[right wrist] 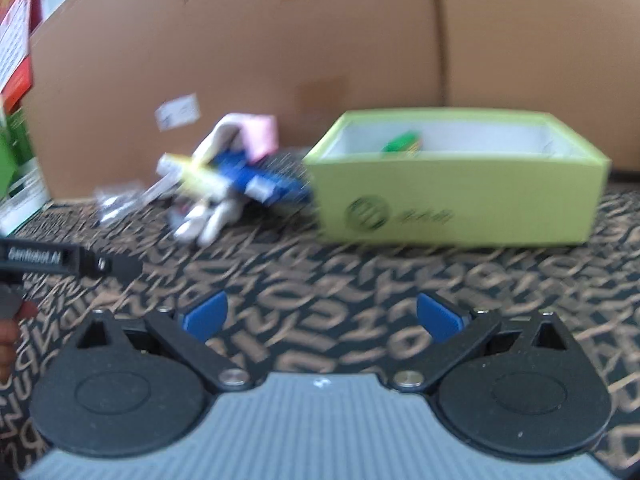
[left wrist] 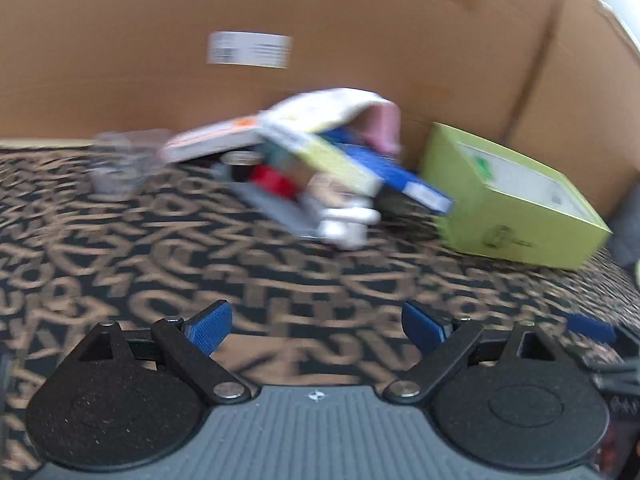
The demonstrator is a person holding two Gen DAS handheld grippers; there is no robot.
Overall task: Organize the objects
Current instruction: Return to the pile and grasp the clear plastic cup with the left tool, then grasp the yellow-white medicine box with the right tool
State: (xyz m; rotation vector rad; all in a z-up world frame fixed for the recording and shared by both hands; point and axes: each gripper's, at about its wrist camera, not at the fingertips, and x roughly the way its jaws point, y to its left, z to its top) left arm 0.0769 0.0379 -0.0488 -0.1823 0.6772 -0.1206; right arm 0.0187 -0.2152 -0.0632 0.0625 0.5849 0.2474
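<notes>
Hovering with jaws spread and empty, both the left gripper (left wrist: pixel 316 326) and right gripper (right wrist: pixel 322 316) should slow, single one item from the pile (right wrist: pixel 236 184), then drop it in the green box (right wrist: pixel 460 196).

"GenRobot.AI" on the black bar (right wrist: pixel 60 258) at left; green box's logo (right wrist: pixel 366 213) illegible.

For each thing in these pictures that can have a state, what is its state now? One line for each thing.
left gripper: open, nothing between the fingers
right gripper: open, nothing between the fingers
green box: lid off, upright, with a small green item inside
pile of objects: heaped loosely left of the green box, not sorted
white glove: lying limp on the patterned cloth
</notes>
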